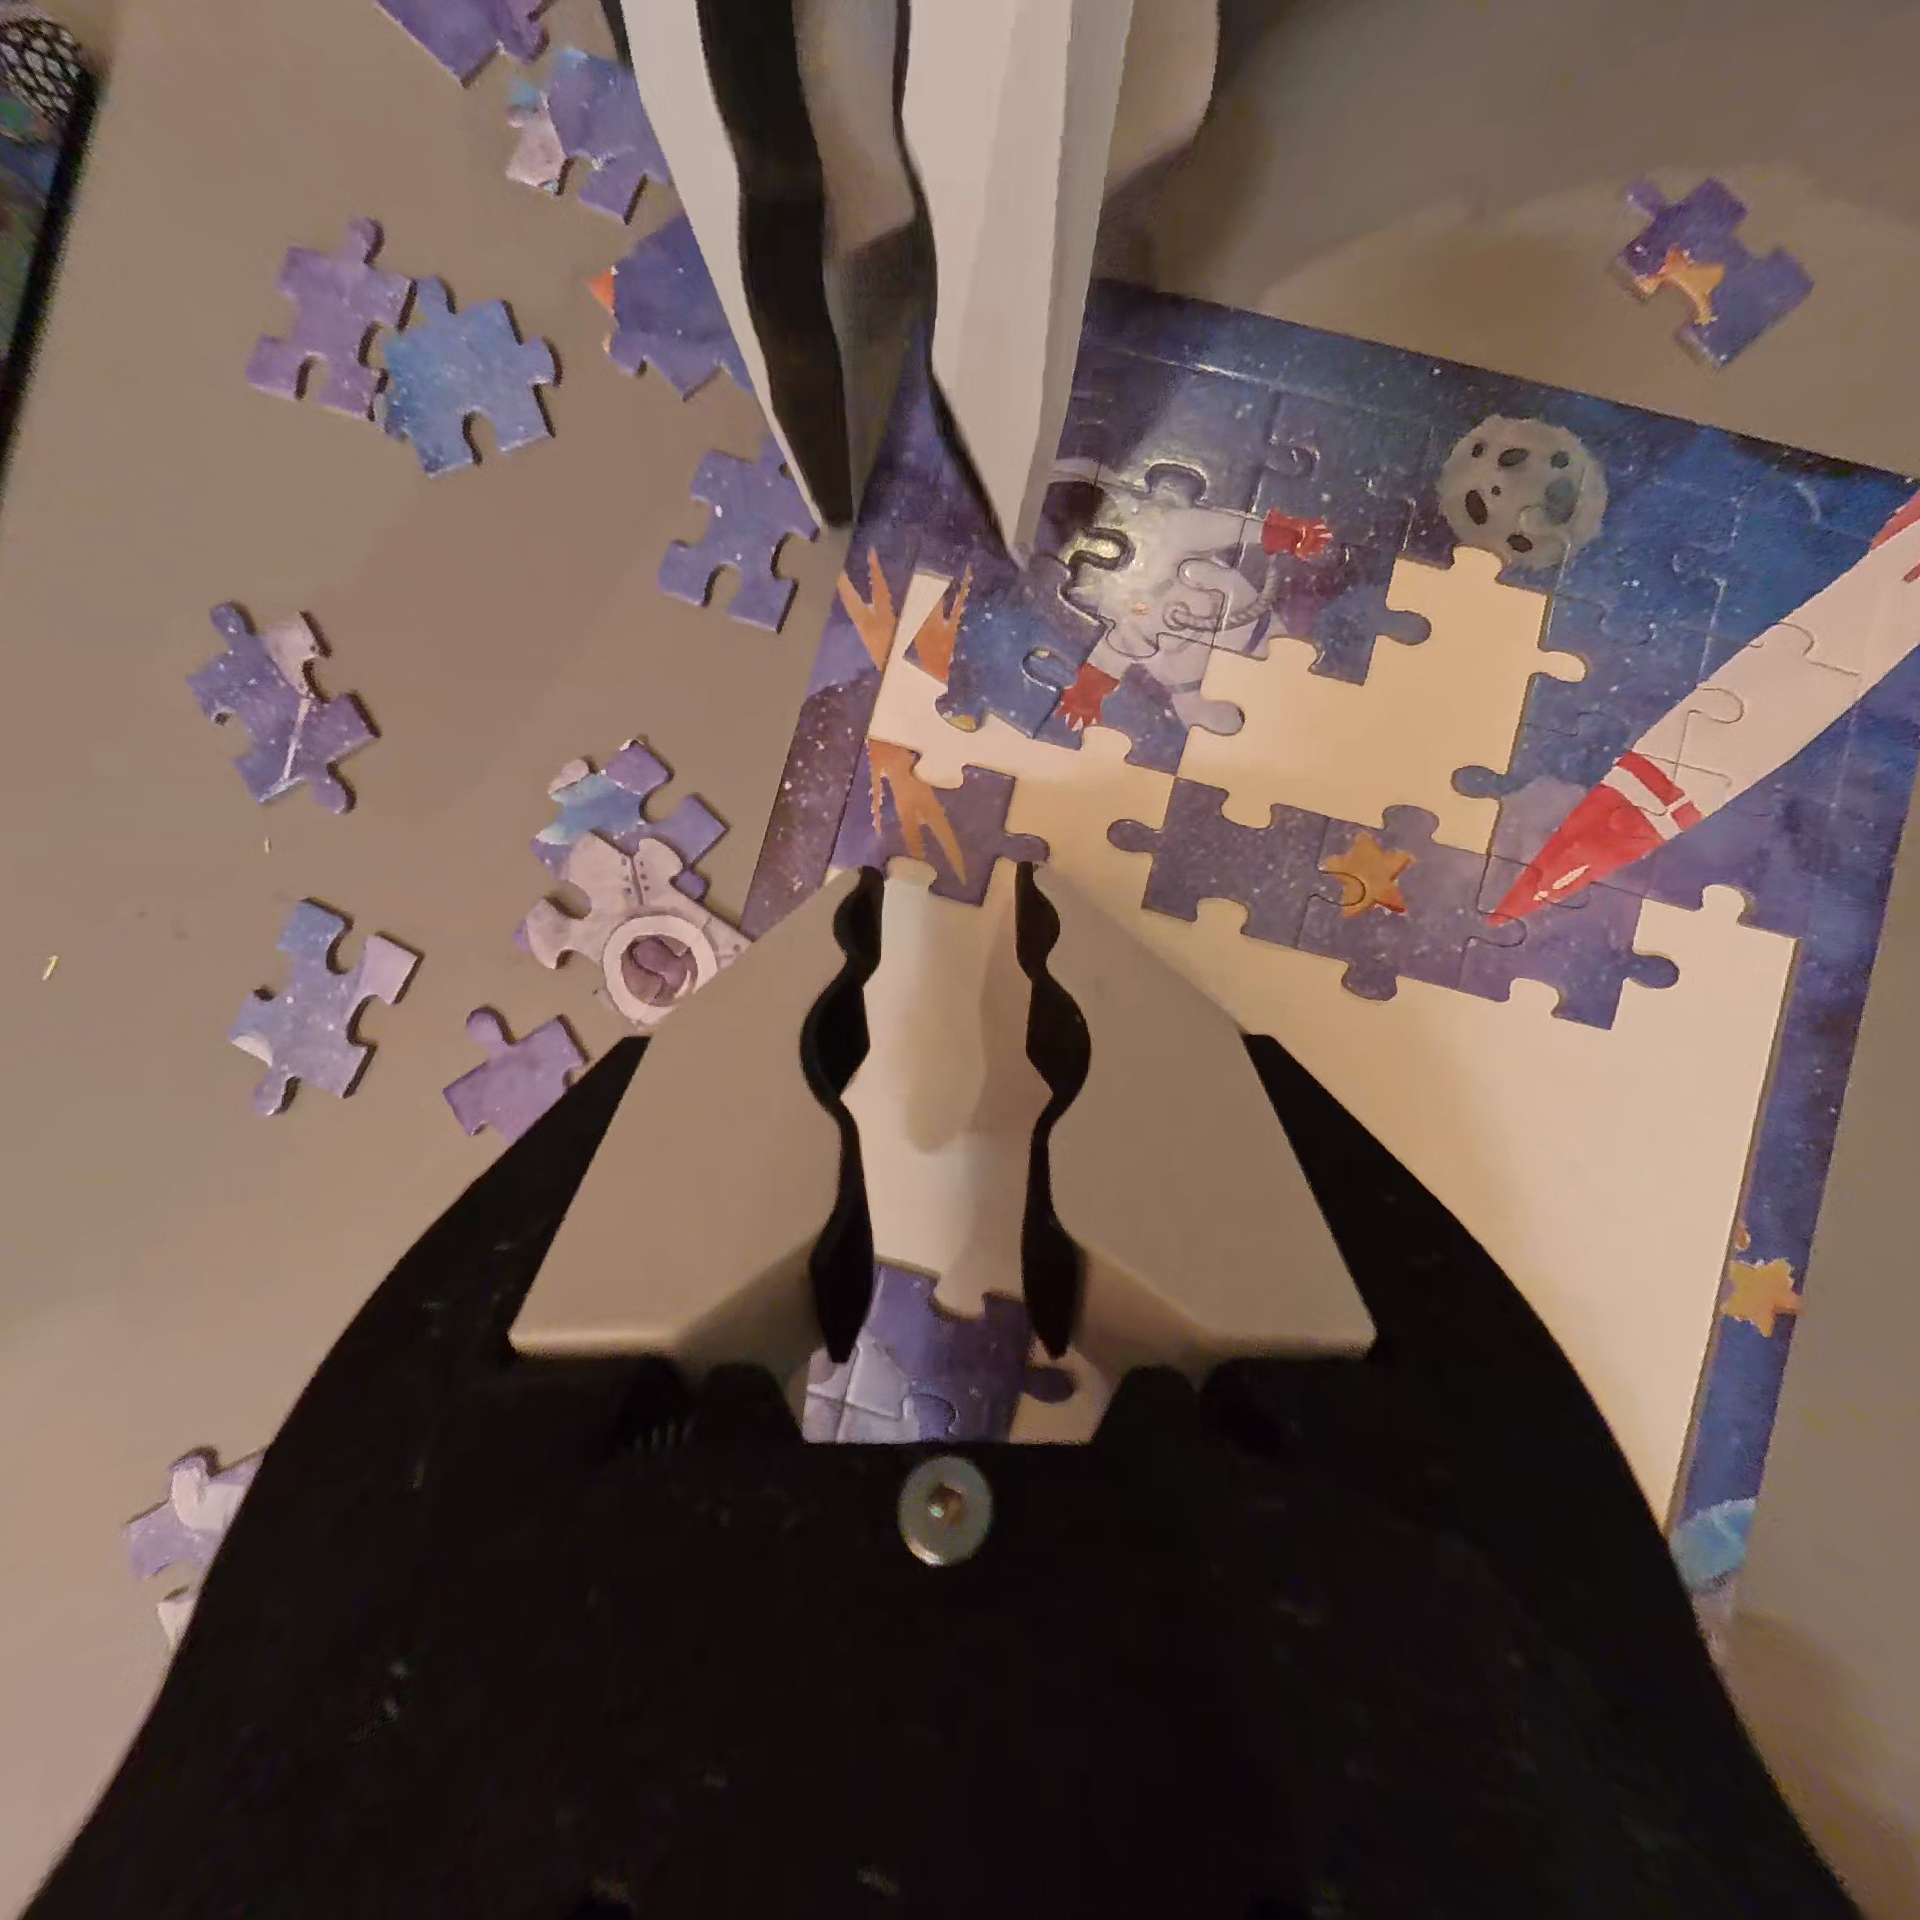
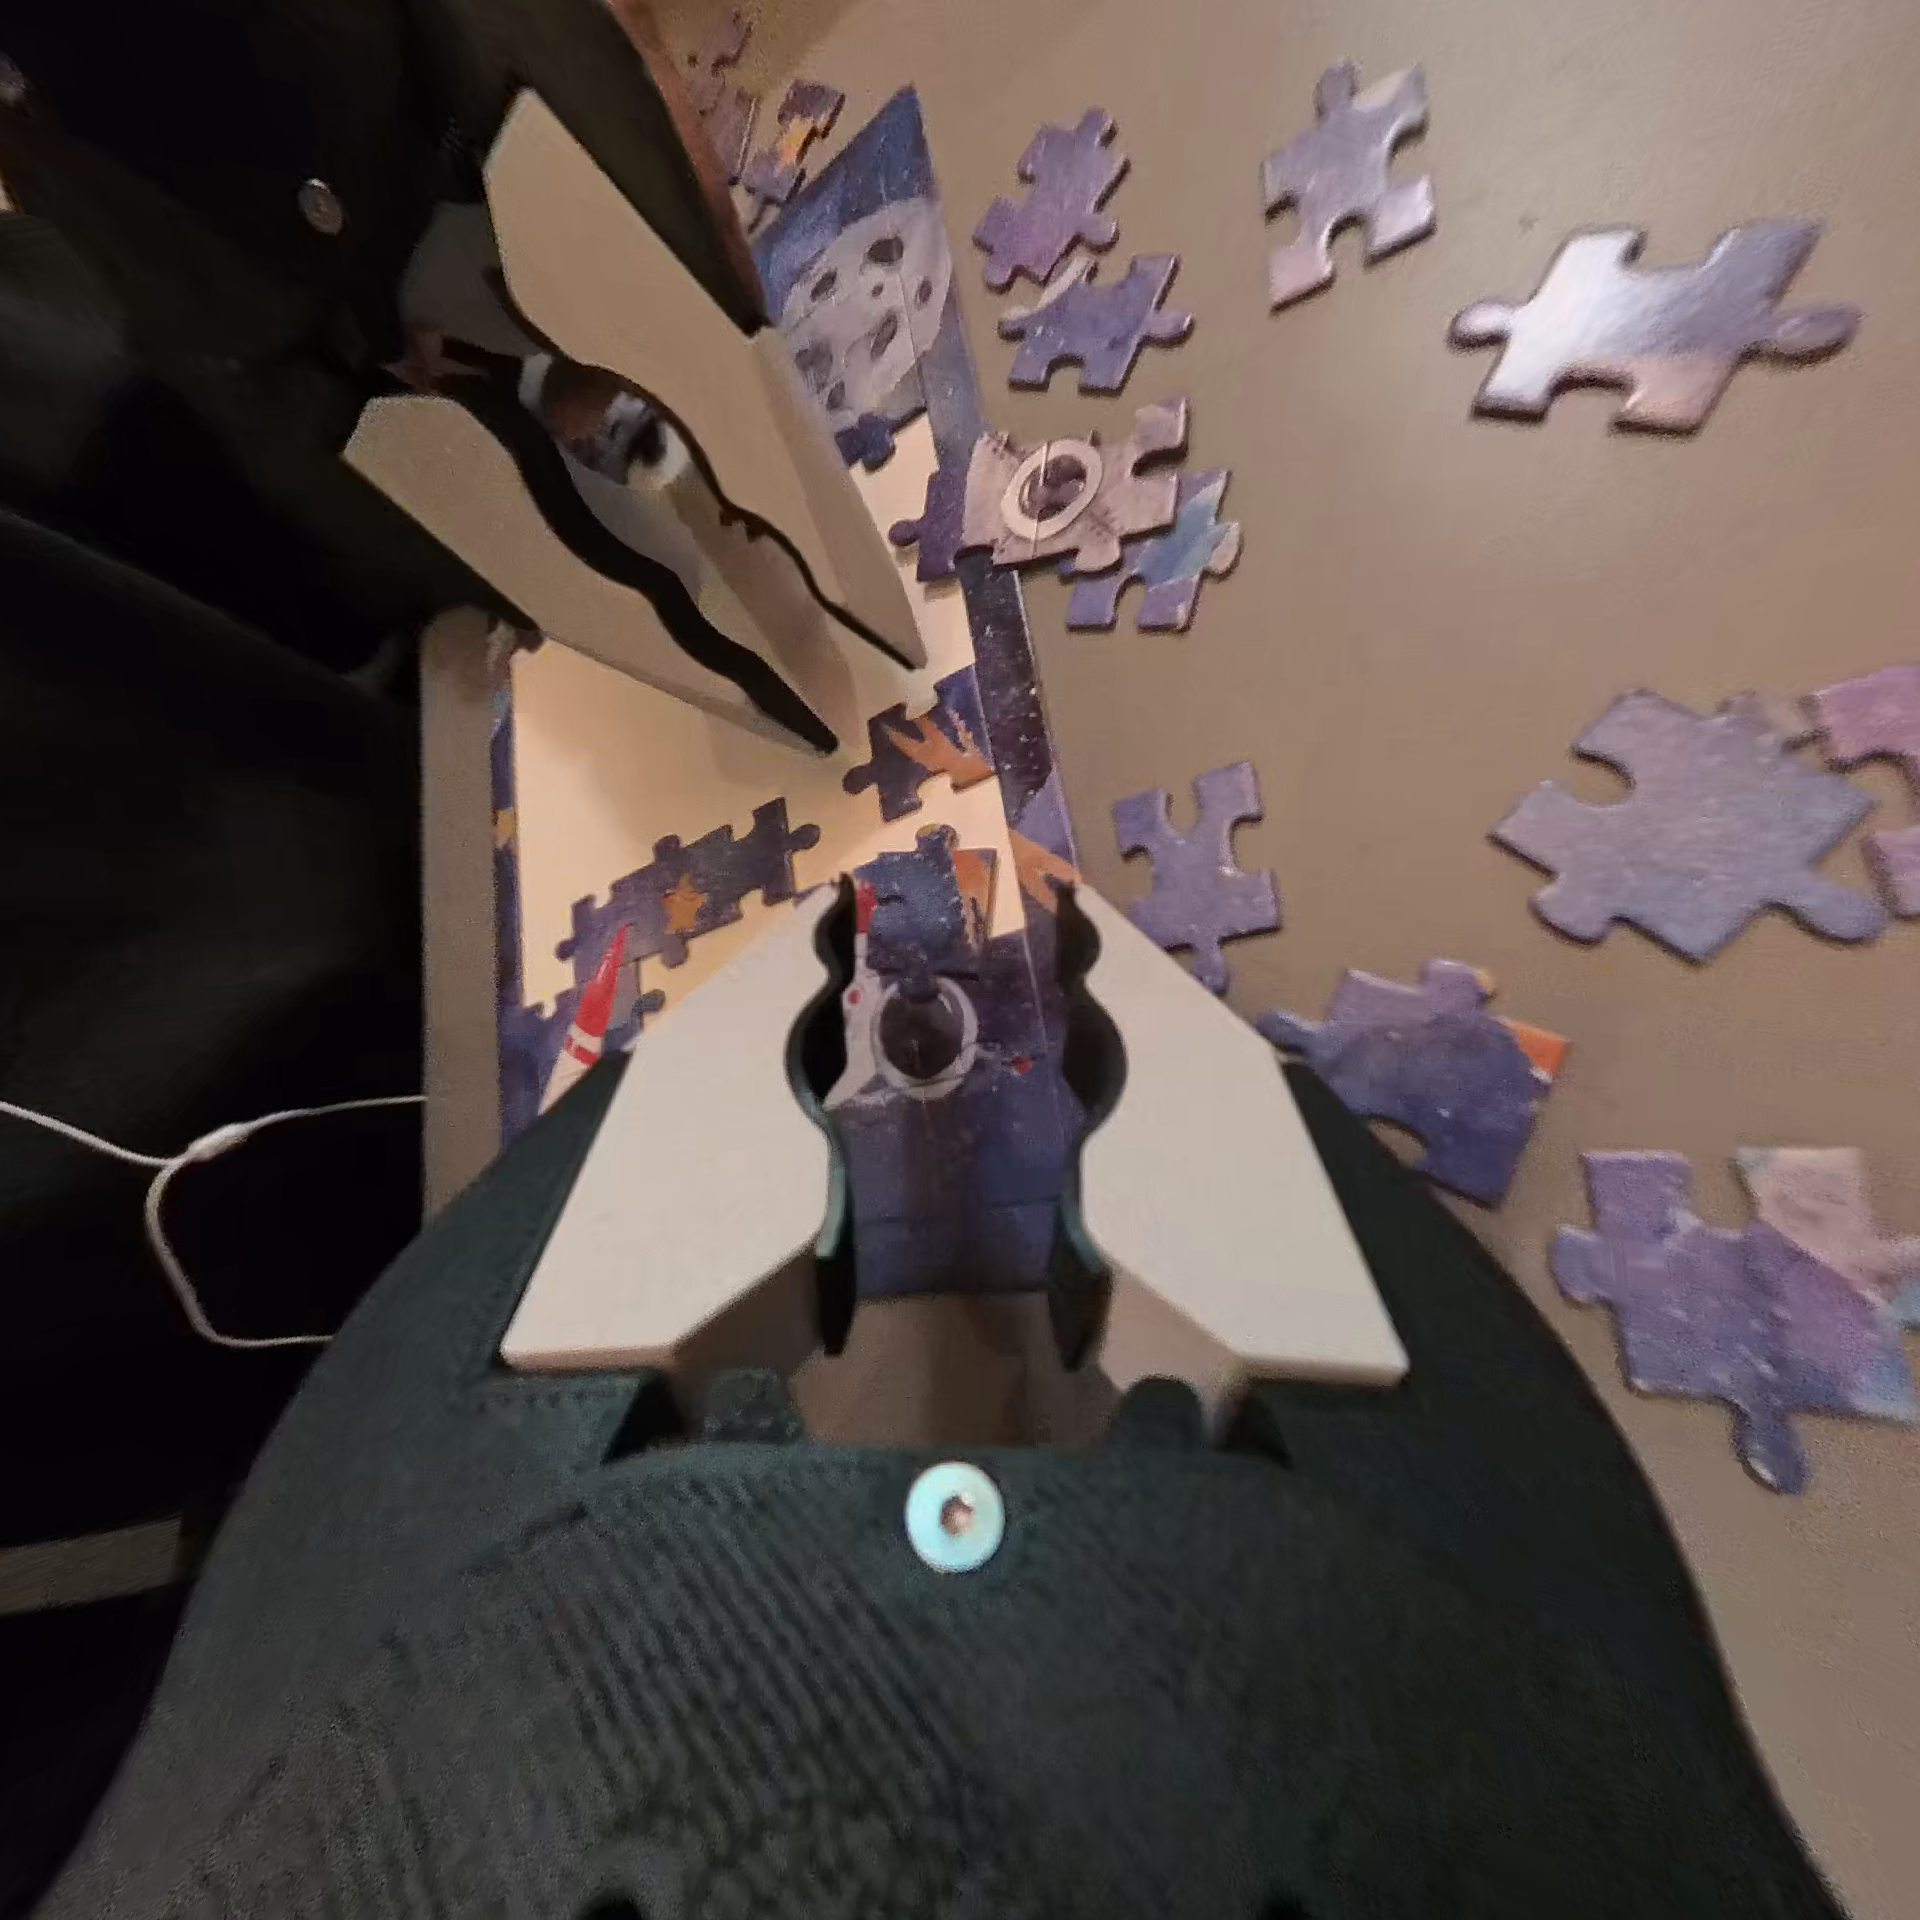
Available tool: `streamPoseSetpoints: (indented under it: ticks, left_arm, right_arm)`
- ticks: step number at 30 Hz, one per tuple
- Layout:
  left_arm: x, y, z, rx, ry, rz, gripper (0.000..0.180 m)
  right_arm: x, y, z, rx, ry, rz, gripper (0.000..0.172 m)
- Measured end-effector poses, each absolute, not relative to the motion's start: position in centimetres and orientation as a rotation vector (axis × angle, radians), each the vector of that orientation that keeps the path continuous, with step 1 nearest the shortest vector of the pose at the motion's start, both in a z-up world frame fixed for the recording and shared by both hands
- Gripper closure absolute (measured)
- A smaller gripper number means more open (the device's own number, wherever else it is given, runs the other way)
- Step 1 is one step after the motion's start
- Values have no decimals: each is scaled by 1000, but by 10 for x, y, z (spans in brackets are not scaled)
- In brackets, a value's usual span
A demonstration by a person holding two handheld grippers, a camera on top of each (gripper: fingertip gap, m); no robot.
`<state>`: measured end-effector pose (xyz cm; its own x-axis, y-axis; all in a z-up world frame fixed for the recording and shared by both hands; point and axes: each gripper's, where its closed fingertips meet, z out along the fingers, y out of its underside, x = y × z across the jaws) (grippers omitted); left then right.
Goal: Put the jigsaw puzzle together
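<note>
Left gripper low over the puzzle board, fingers a little apart with nothing between them, tips right at the edge of a comet piece lying on the board's bare cream patch. Right gripper opp. side of the board, fingers apart, nothing clamped, hovering over the astronaut section. Loose purple pieces scattered on the grey table beside the board; one w/ a porthole touches the board's edge.
</note>
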<state>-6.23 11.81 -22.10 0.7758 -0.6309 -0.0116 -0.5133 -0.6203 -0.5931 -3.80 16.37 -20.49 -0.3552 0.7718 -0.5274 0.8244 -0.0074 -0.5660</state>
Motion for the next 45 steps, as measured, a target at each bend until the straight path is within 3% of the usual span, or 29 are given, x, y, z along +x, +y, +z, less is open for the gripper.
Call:
streamPoseSetpoints:
  ticks: [14, 19, 29, 45]
  left_arm:
    - [-61, 122, -228, -2379, 810, -281, 156]
    - [-60, 123, -228, -2374, 788, -306, 153]
    - [-60, 124, -228, -2374, 783, -293, 152]
    - [-59, 124, -223, -2359, 782, -293, 152]
  right_arm:
    - [-21, 146, -202, 1746, 2761, -1385, 135]
    - [-18, 143, -219, 1717, 2763, -1279, 135]
    - [-23, 156, -222, 1793, 2860, -1175, 151]
    - [-30, 159, -212, 1837, 2930, -1194, 152]
